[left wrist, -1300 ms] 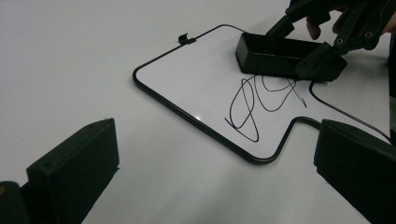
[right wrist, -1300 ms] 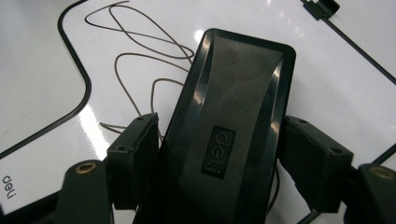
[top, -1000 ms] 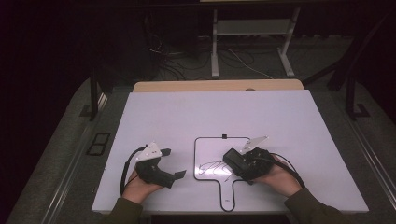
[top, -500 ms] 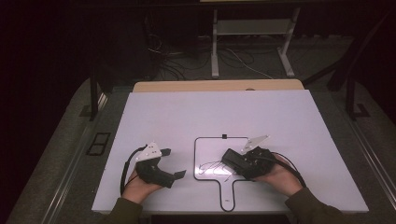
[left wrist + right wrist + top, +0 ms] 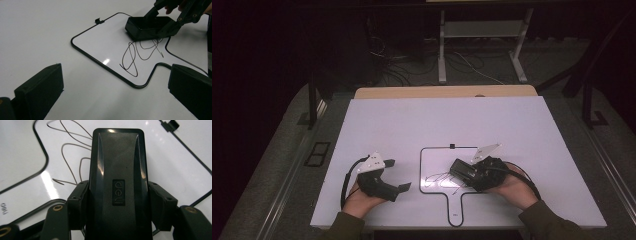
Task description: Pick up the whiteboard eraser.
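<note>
A small handled whiteboard (image 5: pixel 437 160) lies near the table's front edge, with a black pen scribble (image 5: pixel 439 180) on it. In the left gripper view the scribble (image 5: pixel 136 53) runs across the whiteboard (image 5: pixel 100 42). My right gripper (image 5: pixel 467 174) is shut on a black eraser (image 5: pixel 463 171), which rests on the board just right of the scribble. In the right gripper view the pads (image 5: pixel 78 195) press both long sides of the eraser (image 5: pixel 117 170). My left gripper (image 5: pixel 398 175) rests on the table left of the board, open, with nothing between its fingers (image 5: pixel 42 87).
The white table top (image 5: pixel 437 120) stretches far behind the board. A wooden strip (image 5: pixel 447 91) lines its far edge. A metal stand (image 5: pixel 482 45) and cables sit on the dark floor beyond. The board's handle (image 5: pixel 454 210) points toward the front edge.
</note>
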`<state>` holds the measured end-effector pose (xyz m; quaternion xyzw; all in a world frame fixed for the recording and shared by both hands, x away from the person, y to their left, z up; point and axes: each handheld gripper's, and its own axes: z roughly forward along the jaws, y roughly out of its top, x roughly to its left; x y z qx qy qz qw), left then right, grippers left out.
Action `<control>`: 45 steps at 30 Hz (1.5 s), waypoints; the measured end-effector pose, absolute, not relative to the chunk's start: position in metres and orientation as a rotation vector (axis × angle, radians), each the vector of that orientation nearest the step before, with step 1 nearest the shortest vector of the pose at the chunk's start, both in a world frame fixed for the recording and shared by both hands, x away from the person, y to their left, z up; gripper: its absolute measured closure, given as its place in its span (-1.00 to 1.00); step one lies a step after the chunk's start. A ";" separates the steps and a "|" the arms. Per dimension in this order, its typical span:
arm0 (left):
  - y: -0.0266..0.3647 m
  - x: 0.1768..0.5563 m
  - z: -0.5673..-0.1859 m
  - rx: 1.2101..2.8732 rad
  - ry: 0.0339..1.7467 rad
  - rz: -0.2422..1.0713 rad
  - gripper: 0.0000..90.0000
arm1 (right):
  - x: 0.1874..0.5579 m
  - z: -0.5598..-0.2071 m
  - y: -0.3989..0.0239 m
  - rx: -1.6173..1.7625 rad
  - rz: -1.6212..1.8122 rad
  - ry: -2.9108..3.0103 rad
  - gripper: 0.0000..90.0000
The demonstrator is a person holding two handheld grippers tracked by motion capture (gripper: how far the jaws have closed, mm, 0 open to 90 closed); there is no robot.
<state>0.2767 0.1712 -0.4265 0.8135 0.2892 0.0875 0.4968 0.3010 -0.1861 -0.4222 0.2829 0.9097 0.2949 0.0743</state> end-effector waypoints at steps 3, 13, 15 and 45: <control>0.171 0.277 -0.427 1.970 0.700 0.214 -1.00 | 0.305 -0.415 -0.183 0.828 0.902 2.729 -0.14; 0.171 0.277 -0.427 1.970 0.698 0.212 -1.00 | 0.318 -0.411 -0.163 0.726 0.902 2.766 -0.14; 0.171 0.277 -0.426 1.972 0.696 0.212 -1.00 | 0.320 -0.410 -0.159 0.686 0.895 2.779 -0.14; 0.170 0.281 -0.428 1.967 0.692 0.199 -1.00 | 0.331 -0.405 -0.119 0.535 0.947 2.843 -0.14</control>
